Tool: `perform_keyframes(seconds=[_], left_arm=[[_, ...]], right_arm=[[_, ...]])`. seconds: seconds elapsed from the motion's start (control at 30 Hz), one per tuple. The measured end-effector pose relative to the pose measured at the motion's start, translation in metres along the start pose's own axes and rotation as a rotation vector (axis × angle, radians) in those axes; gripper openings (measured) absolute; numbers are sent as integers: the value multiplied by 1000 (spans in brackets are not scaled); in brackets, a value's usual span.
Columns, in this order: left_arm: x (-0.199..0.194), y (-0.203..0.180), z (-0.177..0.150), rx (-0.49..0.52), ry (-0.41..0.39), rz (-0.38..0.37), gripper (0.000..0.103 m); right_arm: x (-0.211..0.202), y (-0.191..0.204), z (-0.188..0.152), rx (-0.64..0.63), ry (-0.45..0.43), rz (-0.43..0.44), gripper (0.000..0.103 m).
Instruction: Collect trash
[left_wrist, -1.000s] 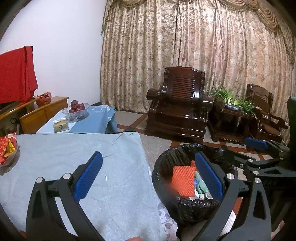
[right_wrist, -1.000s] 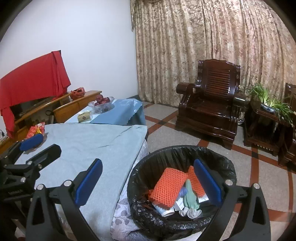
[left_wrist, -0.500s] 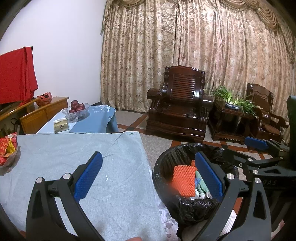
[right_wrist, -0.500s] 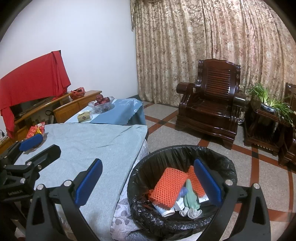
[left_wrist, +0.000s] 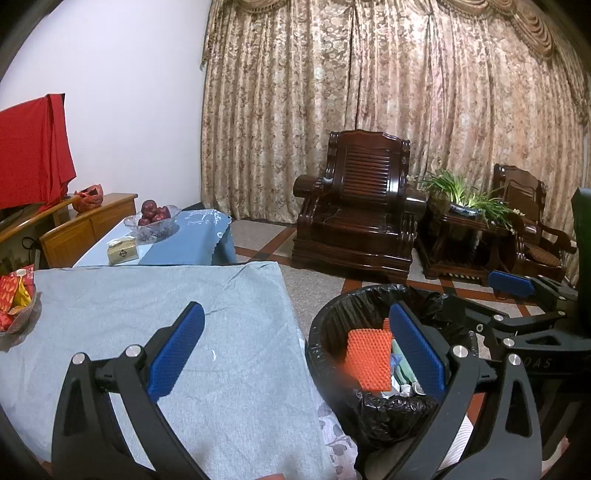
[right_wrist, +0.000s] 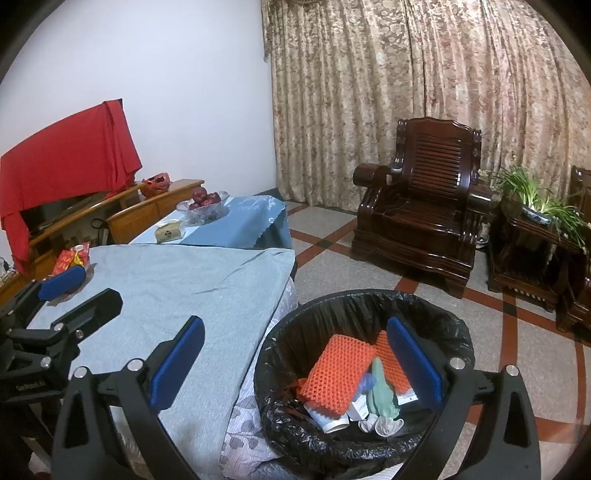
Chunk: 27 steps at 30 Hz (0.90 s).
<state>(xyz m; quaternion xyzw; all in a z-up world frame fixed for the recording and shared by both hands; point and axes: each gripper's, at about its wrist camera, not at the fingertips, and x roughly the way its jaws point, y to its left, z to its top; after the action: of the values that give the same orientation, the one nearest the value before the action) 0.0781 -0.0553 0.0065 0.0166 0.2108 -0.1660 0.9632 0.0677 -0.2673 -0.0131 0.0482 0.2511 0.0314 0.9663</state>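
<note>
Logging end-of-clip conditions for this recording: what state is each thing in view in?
left claw: open, holding nothing
right claw: open, holding nothing
trash bin: lined with a black bag, partly filled
orange mesh pads: lying in the bin
grey tablecloth: spread flat, wrinkled
fruit bowl: holding red fruit
curtains: drawn shut

Living room: armchair (right_wrist: 417, 206), curtains (right_wrist: 424, 85)

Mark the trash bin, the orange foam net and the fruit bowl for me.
trash bin (right_wrist: 458, 325): right wrist view, on the black liner at the far rim.
orange foam net (right_wrist: 338, 373): right wrist view, middle of the larger piece.
fruit bowl (right_wrist: 218, 210): right wrist view, on the glass wall below the apples.
</note>
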Motion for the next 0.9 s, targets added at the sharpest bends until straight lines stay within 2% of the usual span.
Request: perform_keyframes(seconds=[0.9], left_arm=[[2, 9, -1, 2, 12, 3, 97]], right_arm=[[1, 2, 1, -1, 2, 0, 97]])
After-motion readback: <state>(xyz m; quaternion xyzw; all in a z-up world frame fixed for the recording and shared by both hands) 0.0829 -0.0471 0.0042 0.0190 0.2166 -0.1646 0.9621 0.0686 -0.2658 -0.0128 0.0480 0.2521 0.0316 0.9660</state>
